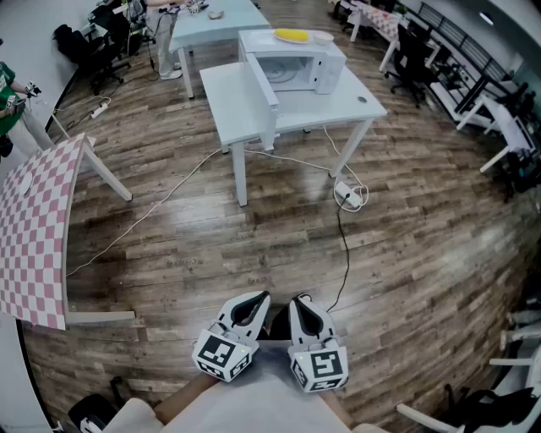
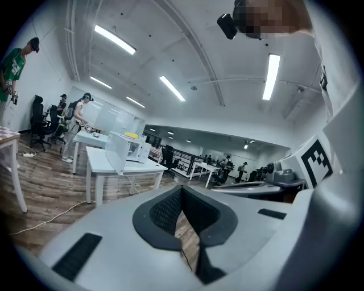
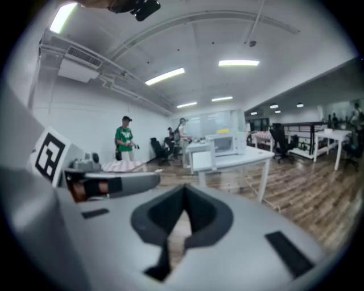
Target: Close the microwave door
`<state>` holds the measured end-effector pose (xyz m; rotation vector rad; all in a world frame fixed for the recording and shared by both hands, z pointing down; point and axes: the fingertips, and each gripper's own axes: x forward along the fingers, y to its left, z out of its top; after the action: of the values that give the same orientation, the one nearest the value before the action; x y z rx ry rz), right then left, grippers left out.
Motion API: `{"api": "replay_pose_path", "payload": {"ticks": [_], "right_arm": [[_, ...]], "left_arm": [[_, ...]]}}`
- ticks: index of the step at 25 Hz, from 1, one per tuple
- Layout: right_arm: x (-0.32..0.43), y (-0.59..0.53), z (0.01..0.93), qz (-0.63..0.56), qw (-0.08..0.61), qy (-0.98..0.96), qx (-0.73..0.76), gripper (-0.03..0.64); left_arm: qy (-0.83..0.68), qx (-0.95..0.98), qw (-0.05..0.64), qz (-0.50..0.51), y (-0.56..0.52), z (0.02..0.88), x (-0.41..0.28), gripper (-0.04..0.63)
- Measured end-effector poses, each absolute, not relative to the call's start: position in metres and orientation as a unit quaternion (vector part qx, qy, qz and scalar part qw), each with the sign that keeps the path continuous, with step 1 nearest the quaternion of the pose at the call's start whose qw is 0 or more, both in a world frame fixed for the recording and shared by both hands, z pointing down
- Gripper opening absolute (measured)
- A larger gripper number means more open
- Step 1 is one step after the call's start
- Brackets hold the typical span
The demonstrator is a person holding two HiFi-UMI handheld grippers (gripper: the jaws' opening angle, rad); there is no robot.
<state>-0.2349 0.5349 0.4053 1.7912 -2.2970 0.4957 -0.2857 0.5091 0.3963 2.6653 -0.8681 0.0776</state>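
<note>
A white microwave (image 1: pixel 296 61) stands on a white table (image 1: pixel 355 106) far ahead of me, with a yellow object (image 1: pixel 292 35) on top. Its door (image 1: pixel 262 86) hangs wide open toward the table's left half. Both grippers are low and close to my body, far from the microwave. The left gripper (image 1: pixel 256 298) is shut and empty, and so is the right gripper (image 1: pixel 301 299) beside it. The left gripper view has the microwave (image 2: pixel 135 149) small at left beyond the shut jaws (image 2: pixel 181 192). The right gripper view shows it (image 3: pixel 228 142) past the shut jaws (image 3: pixel 185 192).
A pink checkered table (image 1: pixel 38 237) stands at my left. A power strip (image 1: pixel 347 194) and black cable (image 1: pixel 342 254) lie on the wood floor between me and the microwave table. Another table (image 1: pixel 211 25), office chairs (image 1: pixel 414 55) and a person in green (image 1: pixel 8 93) are further off.
</note>
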Motion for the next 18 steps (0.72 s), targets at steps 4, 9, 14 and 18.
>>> {"api": "replay_pose_path", "payload": {"ticks": [4,9,14,18], "right_arm": [[-0.234,0.533,0.401,0.161,0.094,-0.776,0.602,0.021],[-0.237,0.53,0.398,0.155,0.099,-0.782,0.595,0.021],[-0.236,0.527,0.397,0.161,0.089,-0.786,0.59,0.021],[-0.233,0.519,0.387,0.162,0.073,-0.786,0.592,0.023]], "left_arm": [[-0.3,0.939,0.164,0.028,0.509,0.396,-0.281,0.018],[-0.3,0.938,0.172,0.024,0.506,0.396,-0.28,0.018],[-0.288,0.941,0.176,0.017,0.503,0.392,-0.274,0.018],[-0.273,0.946,0.17,0.029,0.499,0.394,-0.269,0.018]]}}
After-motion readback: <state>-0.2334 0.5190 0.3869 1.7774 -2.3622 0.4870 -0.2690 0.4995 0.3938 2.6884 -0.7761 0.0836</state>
